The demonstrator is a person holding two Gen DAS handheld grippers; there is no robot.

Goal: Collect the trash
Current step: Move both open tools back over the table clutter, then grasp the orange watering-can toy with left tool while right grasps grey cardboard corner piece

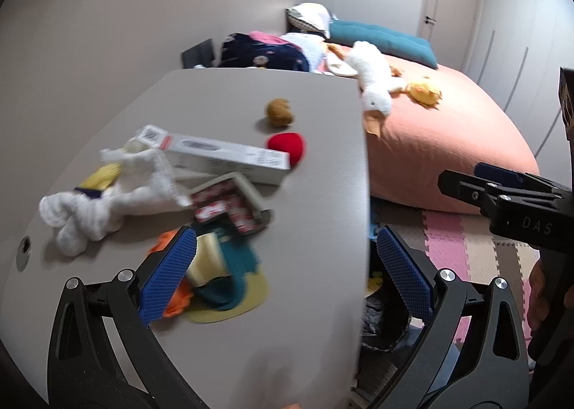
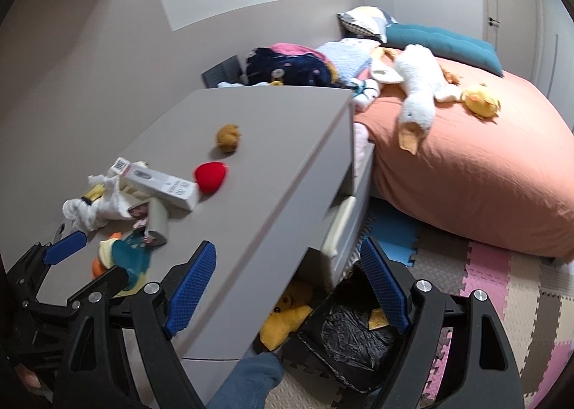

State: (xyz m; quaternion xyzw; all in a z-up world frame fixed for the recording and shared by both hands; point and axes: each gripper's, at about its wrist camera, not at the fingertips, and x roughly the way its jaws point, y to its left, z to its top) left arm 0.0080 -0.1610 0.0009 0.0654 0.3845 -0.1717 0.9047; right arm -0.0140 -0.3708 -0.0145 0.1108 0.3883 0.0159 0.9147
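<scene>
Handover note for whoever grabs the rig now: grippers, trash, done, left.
Left gripper: open, empty, over the dresser top.
Right gripper: open, empty, over the dresser's front edge, above the bin.
Trash on the dresser top: long white box, crumpled white tissue, patterned carton, tape roll, brown ball.
Bin: black-lined, on the floor beside the dresser.
Done: cannot tell.
Left: pick up each piece, drop it in the bin.

Both wrists downward — shared dresser (image 1: 305, 194)

Lay scattered on the grey dresser top (image 1: 315, 229): long white box (image 1: 222, 154), crumpled white tissue (image 1: 104, 208), patterned carton (image 1: 233, 208) tipped open.
</scene>
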